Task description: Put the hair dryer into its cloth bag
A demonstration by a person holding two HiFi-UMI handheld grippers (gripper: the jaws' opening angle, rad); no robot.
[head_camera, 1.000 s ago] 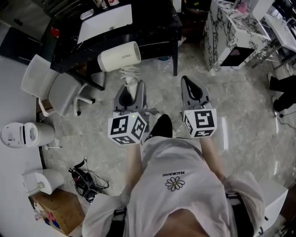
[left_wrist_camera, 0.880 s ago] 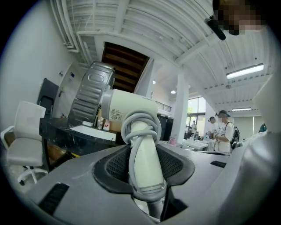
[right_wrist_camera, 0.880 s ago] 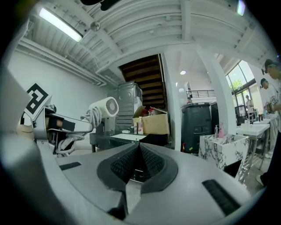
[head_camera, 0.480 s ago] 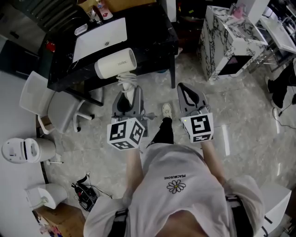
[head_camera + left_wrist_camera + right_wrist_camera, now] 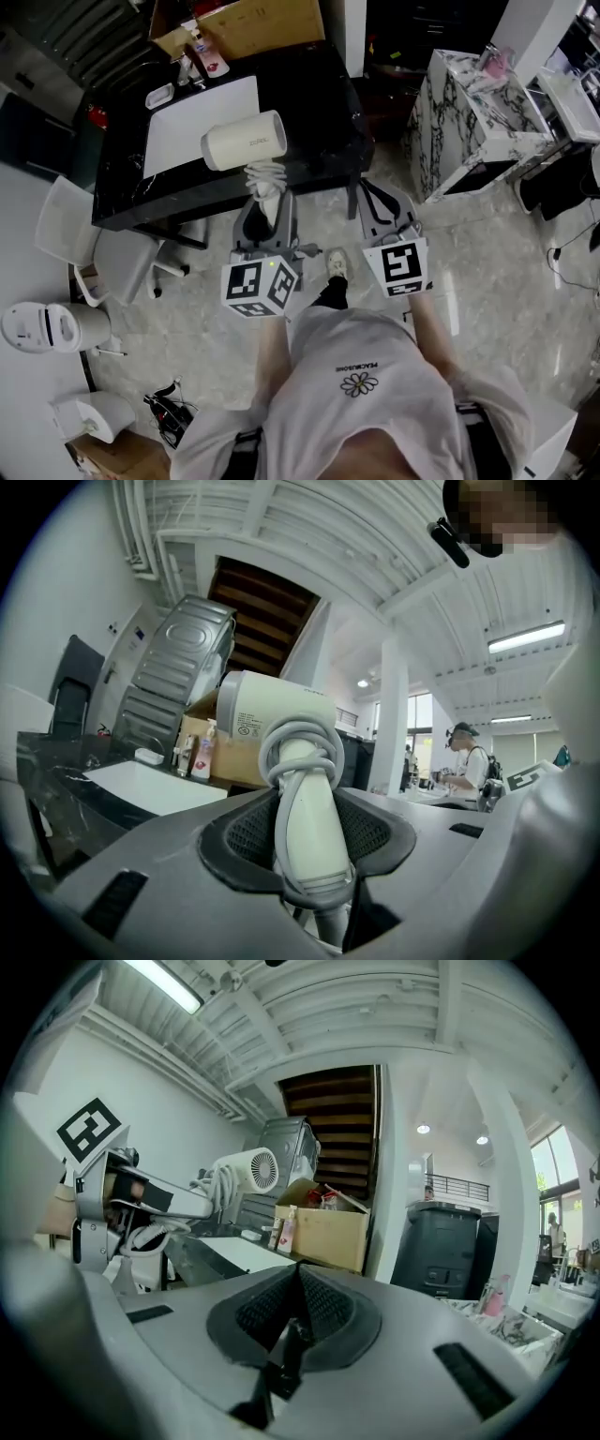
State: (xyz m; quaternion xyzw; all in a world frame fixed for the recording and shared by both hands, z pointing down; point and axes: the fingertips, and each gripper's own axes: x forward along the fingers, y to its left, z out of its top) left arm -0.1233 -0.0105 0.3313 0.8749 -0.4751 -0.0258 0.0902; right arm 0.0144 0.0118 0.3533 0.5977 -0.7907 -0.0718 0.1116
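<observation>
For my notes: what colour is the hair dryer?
The dryer is cream white, best seen in the left gripper view.

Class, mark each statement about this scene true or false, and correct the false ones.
1. The left gripper grips the hair dryer by its handle. True.
2. The right gripper has its jaws wide apart. False: they are together, with nothing between them.
3. The dryer's cord is wound round the handle. True.
4. The hair dryer lies flat on the black table. False: it is held up in the air by the left gripper.
5. A cardboard box stands at the table's far side. True.
</observation>
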